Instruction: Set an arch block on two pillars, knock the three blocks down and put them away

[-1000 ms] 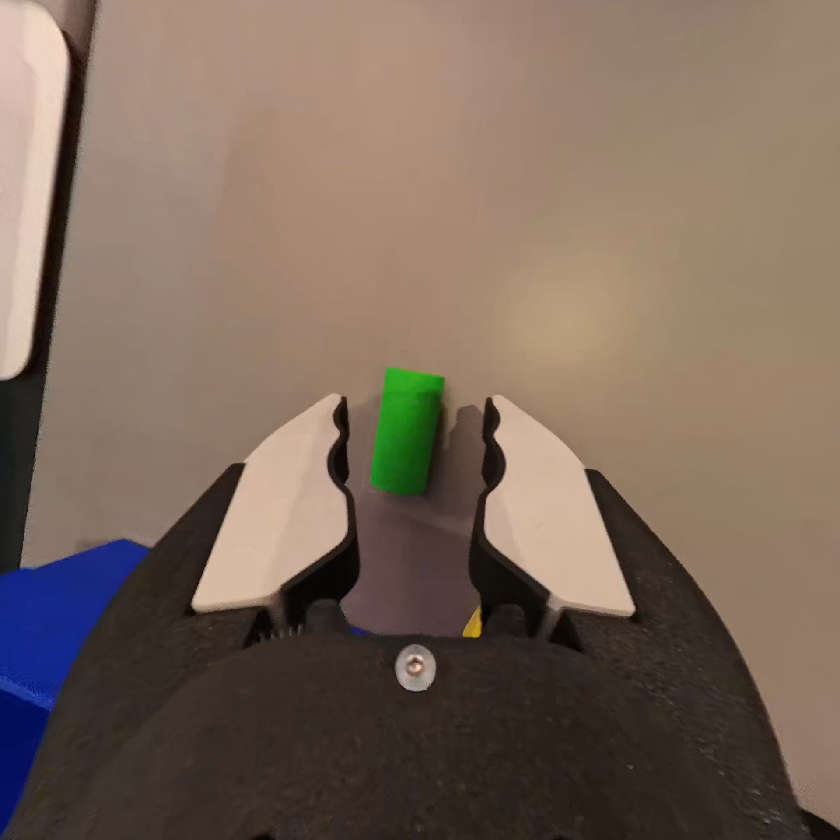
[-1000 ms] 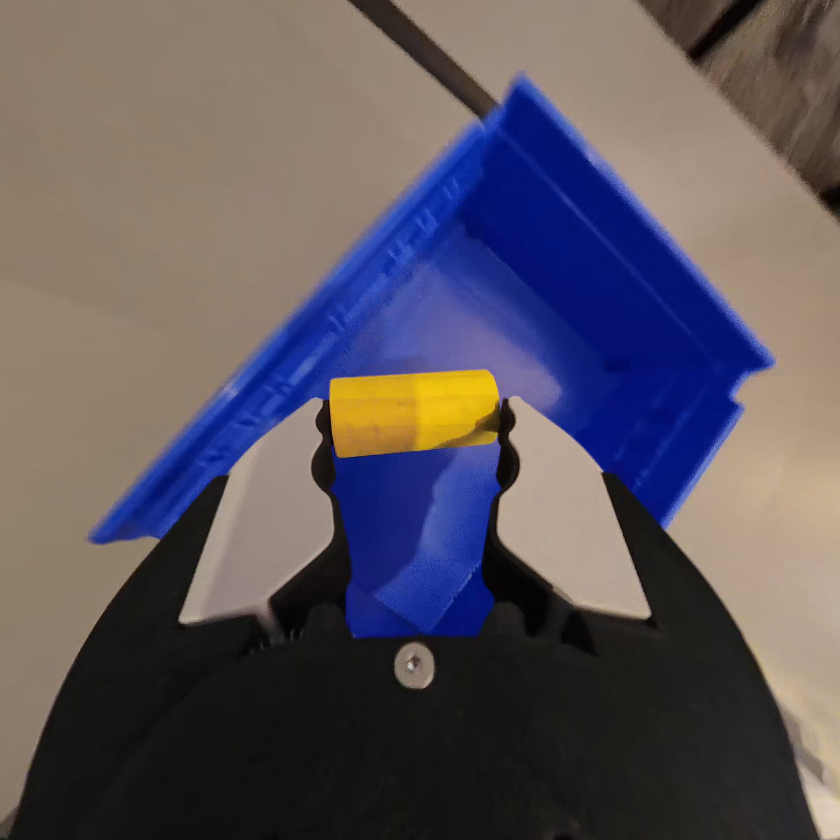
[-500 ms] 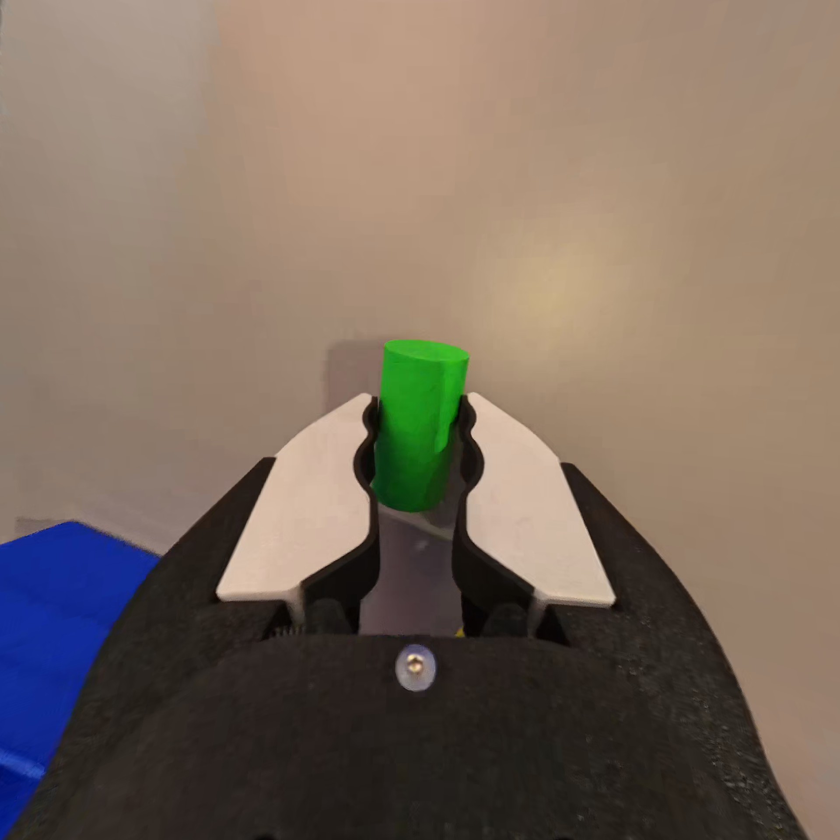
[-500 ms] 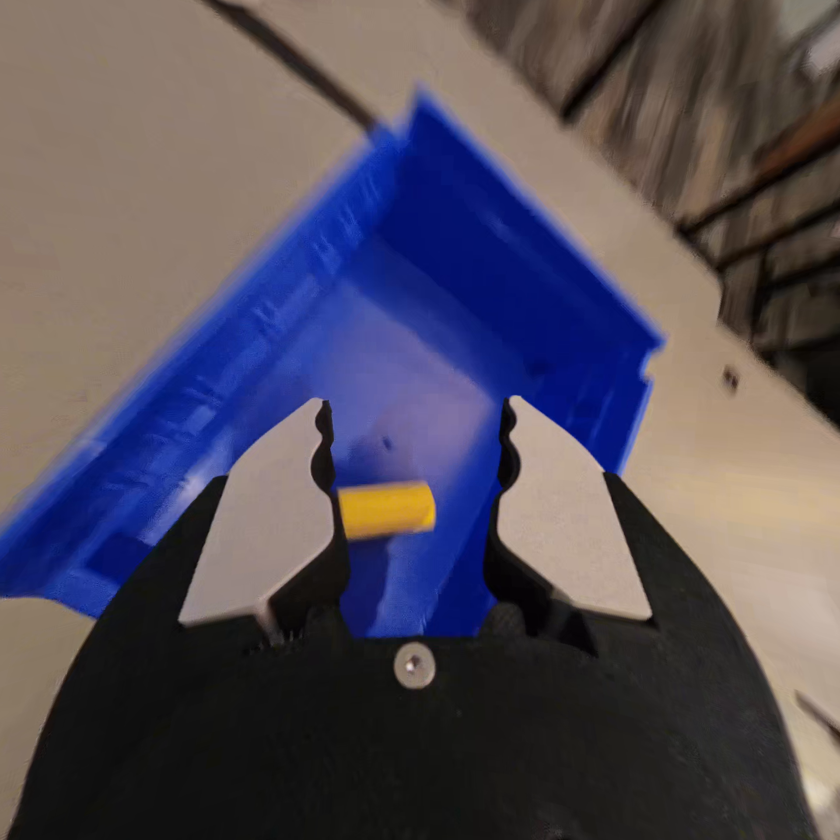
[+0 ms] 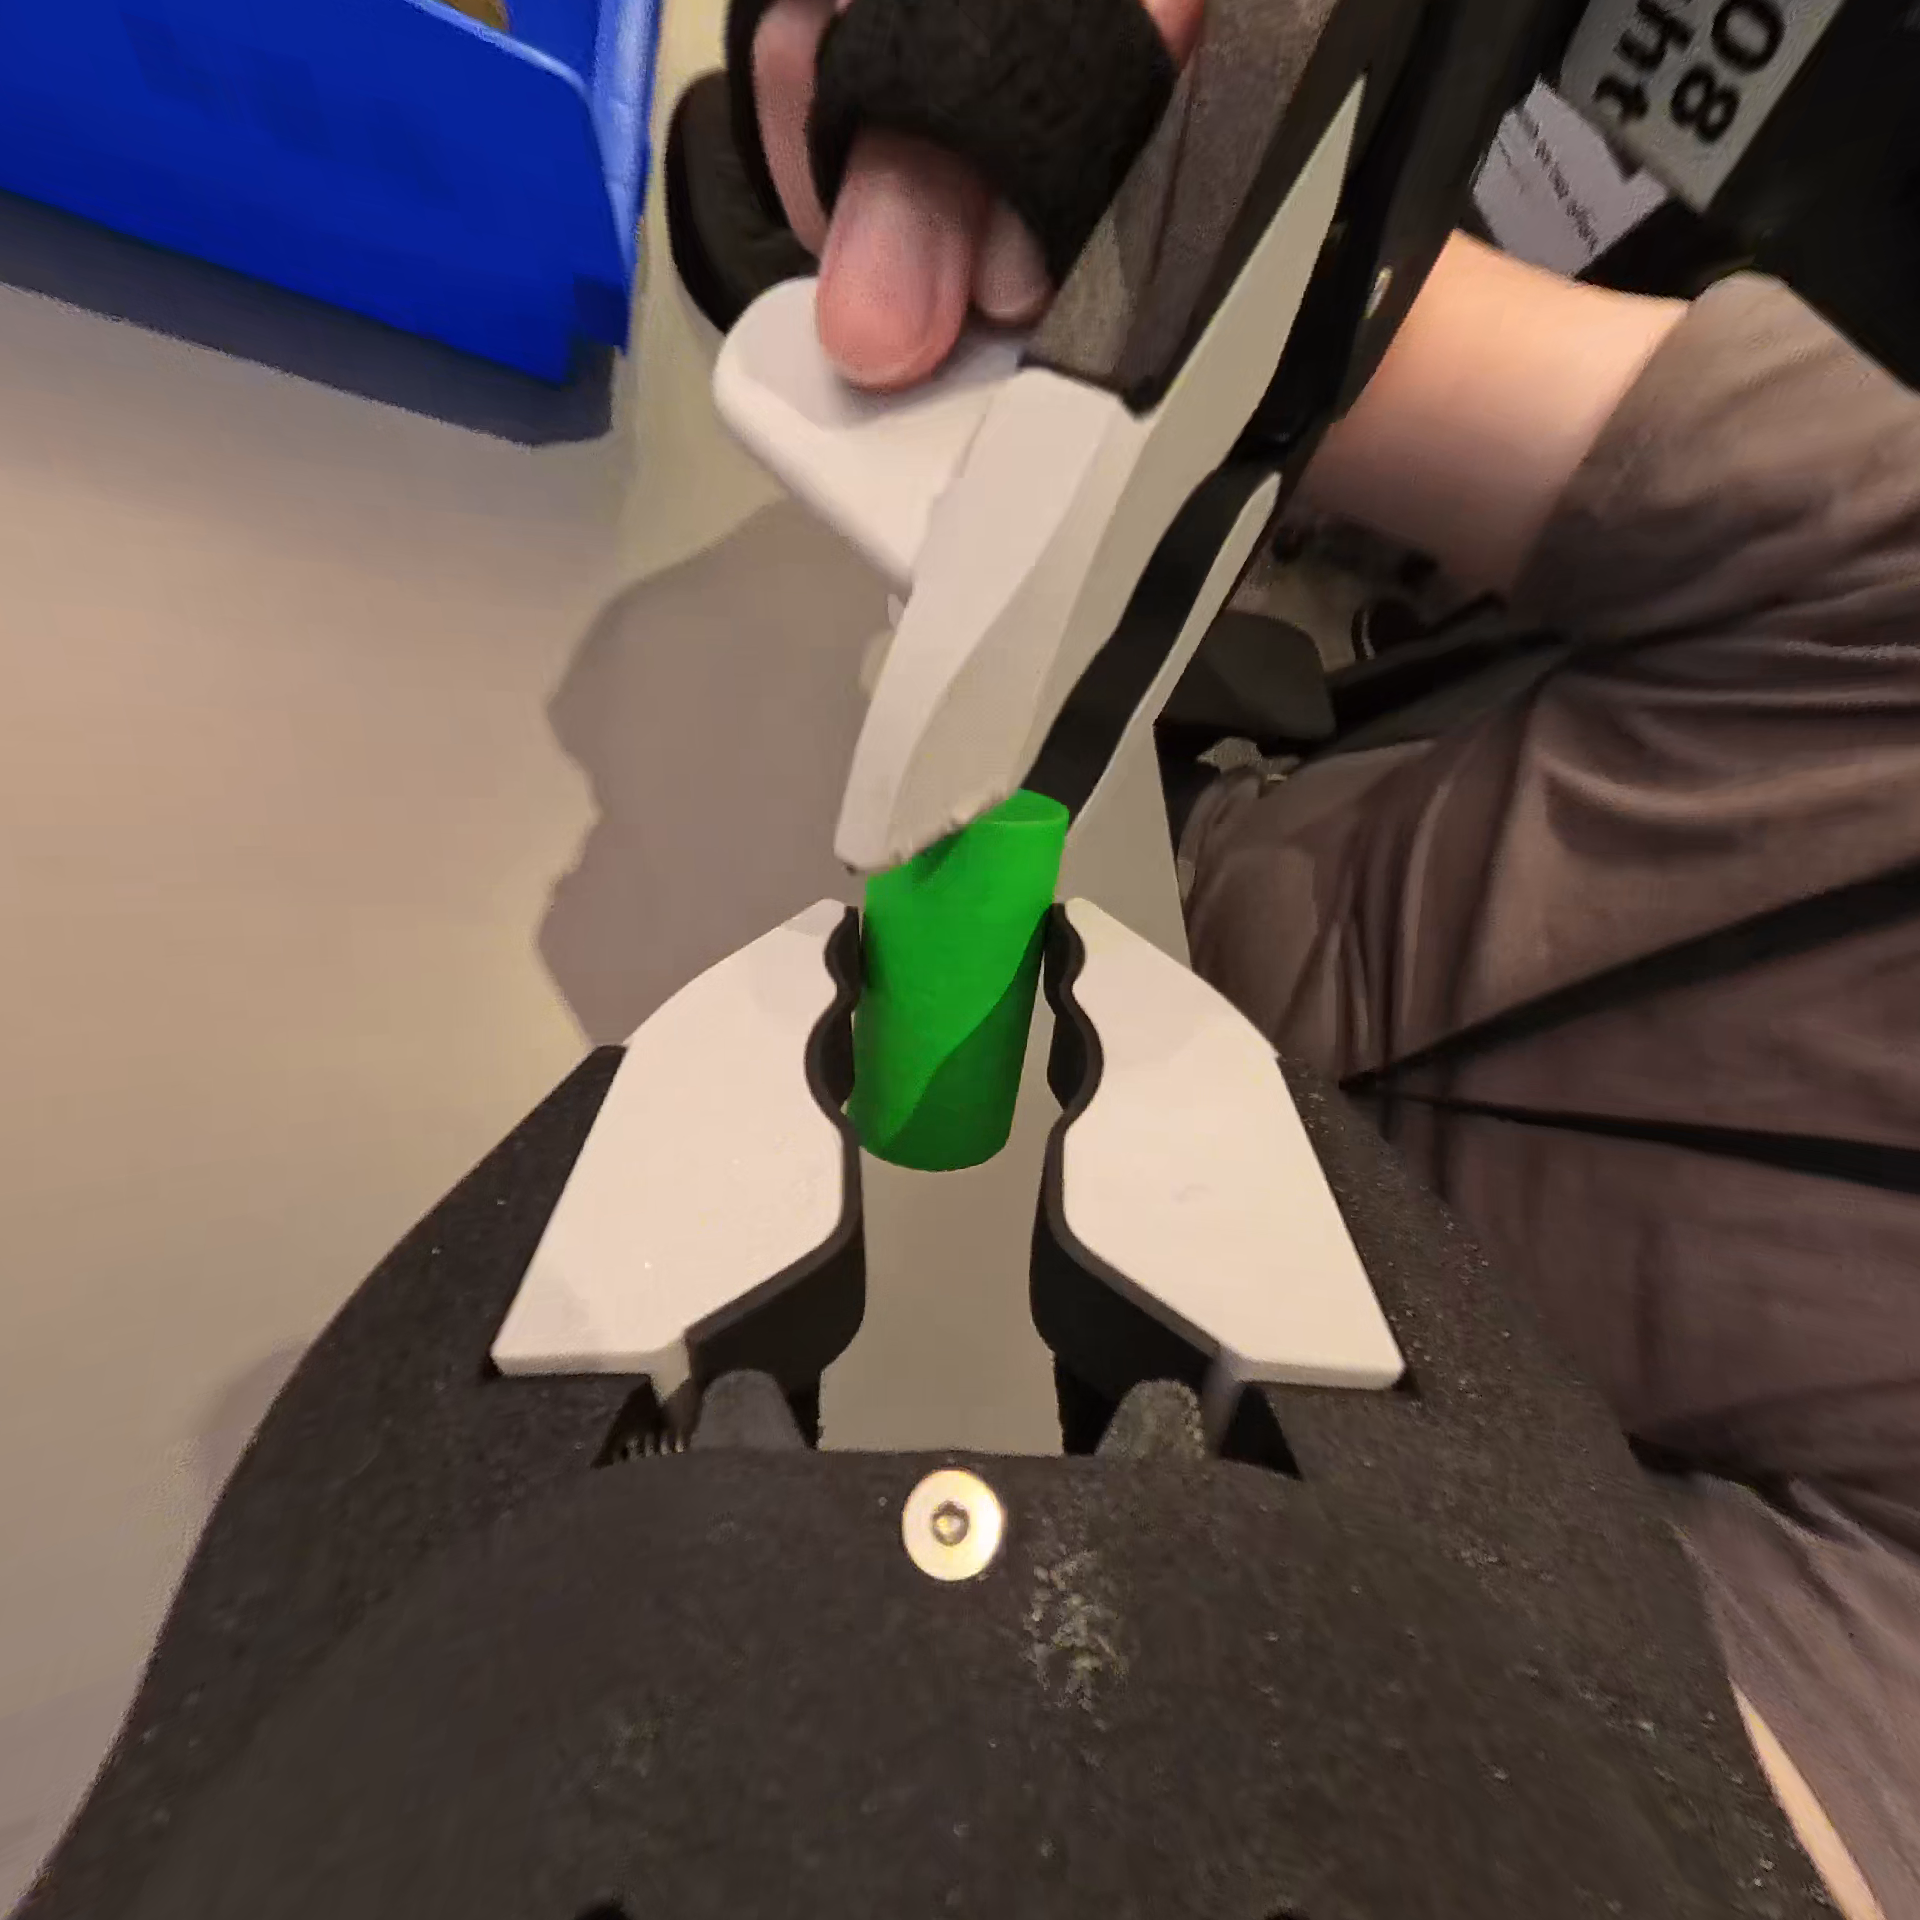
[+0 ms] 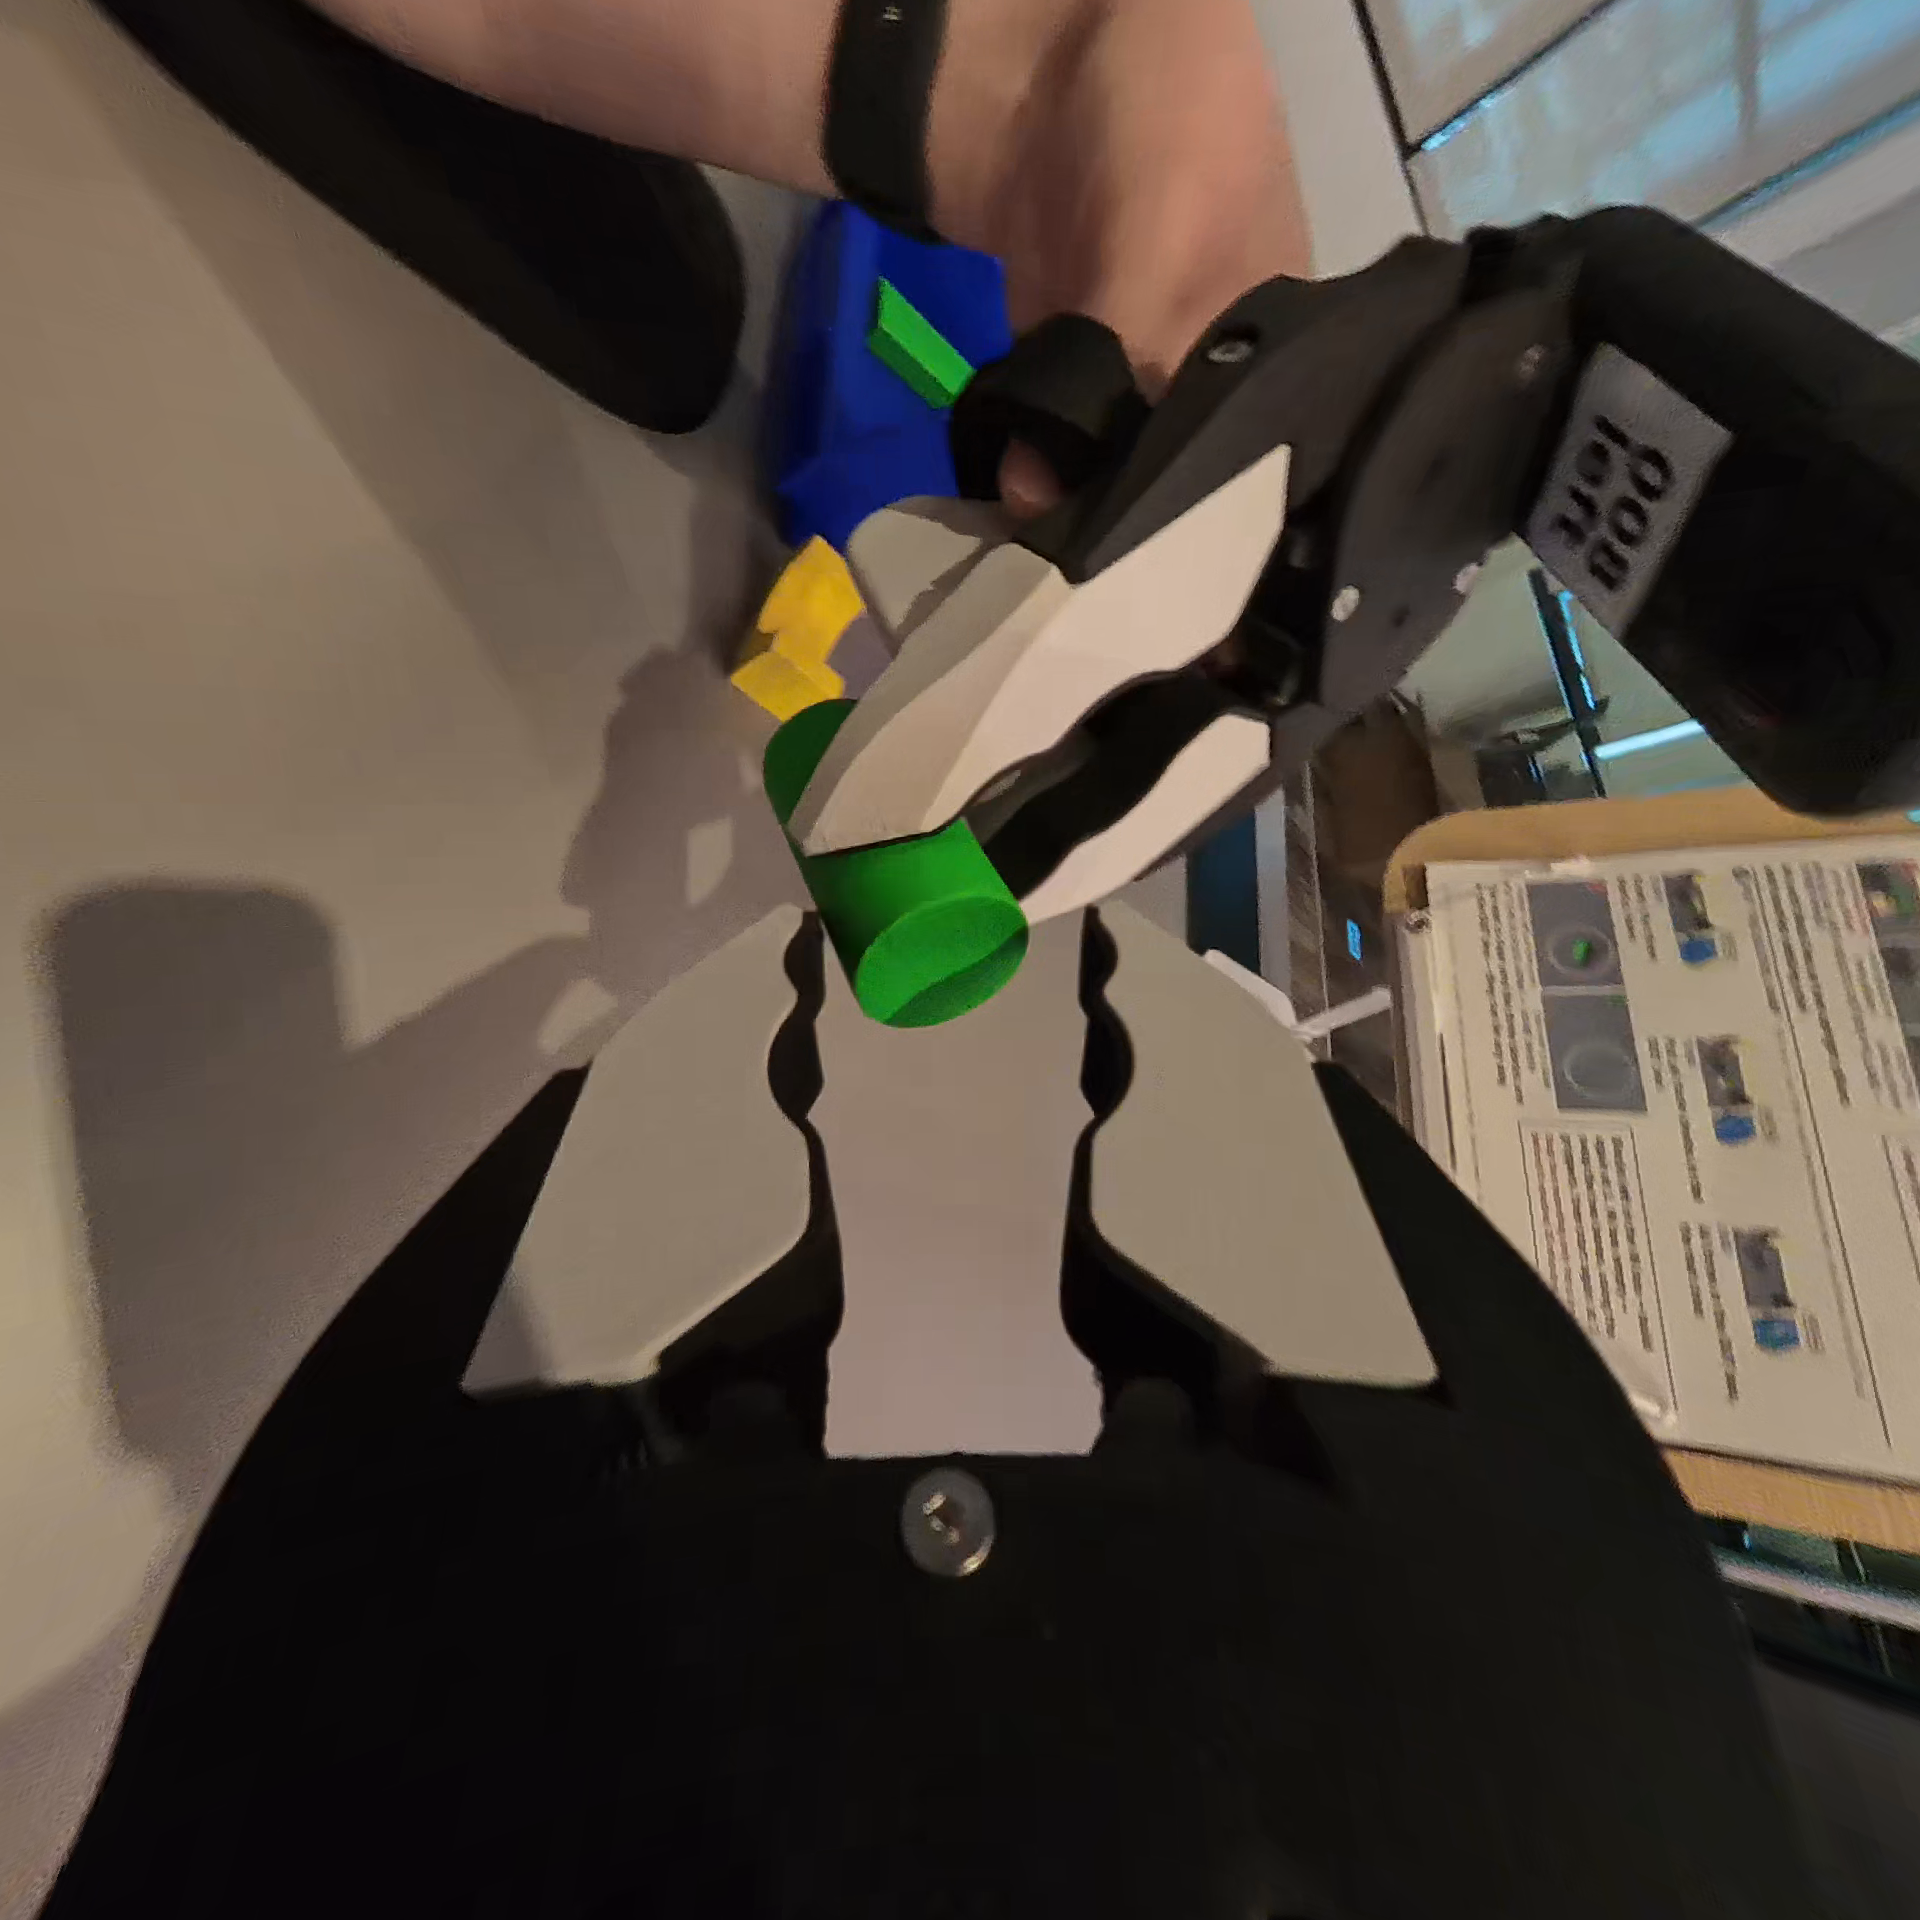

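Left hand-held gripper (image 5: 951,940) pinches the green cylinder (image 5: 951,997) across its curved sides. Right hand-held gripper (image 6: 948,940) is spread, empty, just before the cylinder's flat end. The block appears light, rigid and smooth; liable to roll.

Both wrist views face each other closely, sharing the green cylinder (image 5: 951,997).

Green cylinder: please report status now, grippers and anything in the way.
Left gripper shut on green cylinder. Right gripper open, its fingers at the cylinder's end. Yellow block and blue bin beyond.
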Tool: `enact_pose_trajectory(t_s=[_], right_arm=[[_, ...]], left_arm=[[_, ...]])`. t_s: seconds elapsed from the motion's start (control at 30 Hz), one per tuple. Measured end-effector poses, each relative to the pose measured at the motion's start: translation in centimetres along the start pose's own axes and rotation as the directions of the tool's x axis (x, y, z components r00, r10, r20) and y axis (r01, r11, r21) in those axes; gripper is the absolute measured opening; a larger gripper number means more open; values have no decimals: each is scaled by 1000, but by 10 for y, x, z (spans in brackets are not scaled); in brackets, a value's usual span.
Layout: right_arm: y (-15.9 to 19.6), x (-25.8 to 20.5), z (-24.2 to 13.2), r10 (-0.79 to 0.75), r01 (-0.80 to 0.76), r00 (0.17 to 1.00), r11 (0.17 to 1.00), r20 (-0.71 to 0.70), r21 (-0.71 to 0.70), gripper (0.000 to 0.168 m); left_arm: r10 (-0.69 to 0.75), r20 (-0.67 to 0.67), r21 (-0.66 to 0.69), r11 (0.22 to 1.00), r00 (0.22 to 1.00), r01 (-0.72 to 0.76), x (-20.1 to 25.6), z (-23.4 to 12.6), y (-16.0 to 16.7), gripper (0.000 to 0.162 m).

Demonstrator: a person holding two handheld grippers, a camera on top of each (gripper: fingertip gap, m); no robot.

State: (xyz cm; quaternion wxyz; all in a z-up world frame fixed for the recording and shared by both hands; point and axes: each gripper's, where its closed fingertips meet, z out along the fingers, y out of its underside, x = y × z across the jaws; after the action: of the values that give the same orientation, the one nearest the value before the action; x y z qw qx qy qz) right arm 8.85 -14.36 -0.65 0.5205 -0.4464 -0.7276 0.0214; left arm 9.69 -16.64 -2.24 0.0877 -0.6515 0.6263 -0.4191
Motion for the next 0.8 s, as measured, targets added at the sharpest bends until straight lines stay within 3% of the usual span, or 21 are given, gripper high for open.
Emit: enact_pose_trajectory(t_s=[0.1, 0.23, 0.3, 0.37, 0.47, 0.63, 0.8], right_arm=[[-8, -12, -3, -40, 40, 998, 999, 45, 10, 38], [-9, -17, -10, -29, 28, 999, 1000, 35, 8, 36], [-1, -14, -17, -2, 2, 1000, 1000, 15, -18, 36], [22, 1, -35, 20, -25, 998, 995, -54, -97, 36], [91, 44, -82, 145, -205, 961, 945, -237, -254, 36], [237, 76, -164, 454, -671, 718, 652, -528, -353, 35], [318, 52, -189, 557, -857, 515, 354, -651, -374, 35]], left_arm=[[35, -14, -26, 999, 999, -36, 9, 3, 2, 34], [25, -35, -21, 999, 999, -26, 12, 3, 1, 38], [-12, 95, -107, 994, 995, 23, -7, -7, 20, 56], [6, 272, -264, 962, 962, 69, -27, -27, 58, 59], [67, 447, -436, 887, 892, 151, -47, -49, 102, 64], [57, 481, -559, 789, 875, 255, -64, -44, 135, 63], [88, 477, -646, 709, 875, 281, -73, -39, 156, 62]])
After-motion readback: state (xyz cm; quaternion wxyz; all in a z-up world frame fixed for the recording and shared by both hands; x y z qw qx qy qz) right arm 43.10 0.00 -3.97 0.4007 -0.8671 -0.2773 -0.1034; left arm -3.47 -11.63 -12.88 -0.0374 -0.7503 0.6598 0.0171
